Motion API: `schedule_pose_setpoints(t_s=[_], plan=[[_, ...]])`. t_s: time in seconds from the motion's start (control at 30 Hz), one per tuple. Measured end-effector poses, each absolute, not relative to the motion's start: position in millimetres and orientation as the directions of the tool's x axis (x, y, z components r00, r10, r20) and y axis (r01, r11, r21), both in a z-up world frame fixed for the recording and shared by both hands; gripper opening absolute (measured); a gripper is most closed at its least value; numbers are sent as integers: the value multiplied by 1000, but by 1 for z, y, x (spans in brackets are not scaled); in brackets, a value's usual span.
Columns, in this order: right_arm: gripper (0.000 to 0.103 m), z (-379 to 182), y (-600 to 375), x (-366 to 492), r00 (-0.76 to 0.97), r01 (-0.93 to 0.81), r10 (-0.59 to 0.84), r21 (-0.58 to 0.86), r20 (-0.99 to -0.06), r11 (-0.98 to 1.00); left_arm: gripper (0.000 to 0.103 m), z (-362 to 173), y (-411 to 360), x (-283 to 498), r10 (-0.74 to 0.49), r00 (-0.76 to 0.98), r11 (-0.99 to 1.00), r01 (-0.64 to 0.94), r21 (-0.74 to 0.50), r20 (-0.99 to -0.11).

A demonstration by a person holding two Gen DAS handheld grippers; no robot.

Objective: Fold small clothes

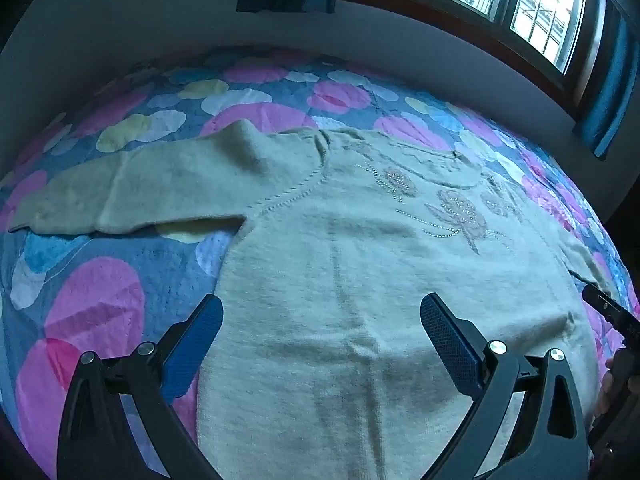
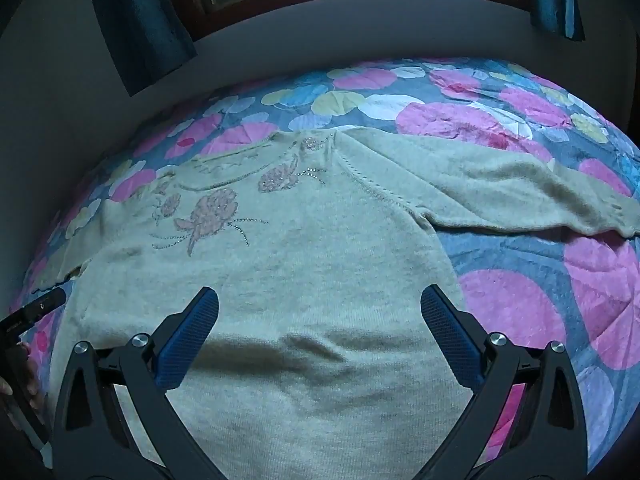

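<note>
We saw the bed's quilted cover with pink, blue and cream circles (image 1: 92, 280) carrying the pale grey knitted sweater with pink beaded flowers (image 1: 360, 280), spread flat, face up, both sleeves out; no fold looked made yet. Bare cover lay open beyond each sleeve. Our left gripper (image 1: 322, 344) and right gripper (image 2: 320, 338) hovered over the hem, jaws wide, holding nothing

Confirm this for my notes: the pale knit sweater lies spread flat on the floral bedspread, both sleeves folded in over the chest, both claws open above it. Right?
Not quite. The sweater lies flat on the bedspread, but its sleeves stretch outward, unfolded; each wrist view shows one. Left claw and right claw are open.
</note>
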State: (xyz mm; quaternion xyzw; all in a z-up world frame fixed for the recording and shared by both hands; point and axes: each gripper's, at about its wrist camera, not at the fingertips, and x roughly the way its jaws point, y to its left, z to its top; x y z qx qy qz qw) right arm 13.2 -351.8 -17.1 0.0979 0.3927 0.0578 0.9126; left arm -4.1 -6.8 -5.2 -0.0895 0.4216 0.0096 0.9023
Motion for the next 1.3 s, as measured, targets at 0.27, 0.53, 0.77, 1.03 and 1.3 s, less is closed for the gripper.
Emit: schedule_pose_setpoints(t_s=[0.27, 0.53, 0.77, 1.03, 1.3], plan=[[101, -19, -356, 13, 676, -22, 192, 241, -711, 970, 99, -4, -13, -5, -49, 651, 985, -94, -144, -757], [101, -20, -353, 13, 674, -24, 196, 244, -712, 970, 99, -4, -12, -6, -48, 651, 986, -93, -142, -757], [101, -22, -351, 13, 671, -25, 199, 247, -714, 969, 99, -6, -12, -6, -44, 650, 986, -94, -139, -759], [101, -21, -351, 13, 674, -25, 202, 251, -711, 968, 99, -7, -10, -6, -44, 655, 984, -103, -147, -755], [101, -19, -351, 12, 674, -24, 209, 262, -708, 965, 99, -9, -3, -6, -52, 657, 975, -128, -180, -752]])
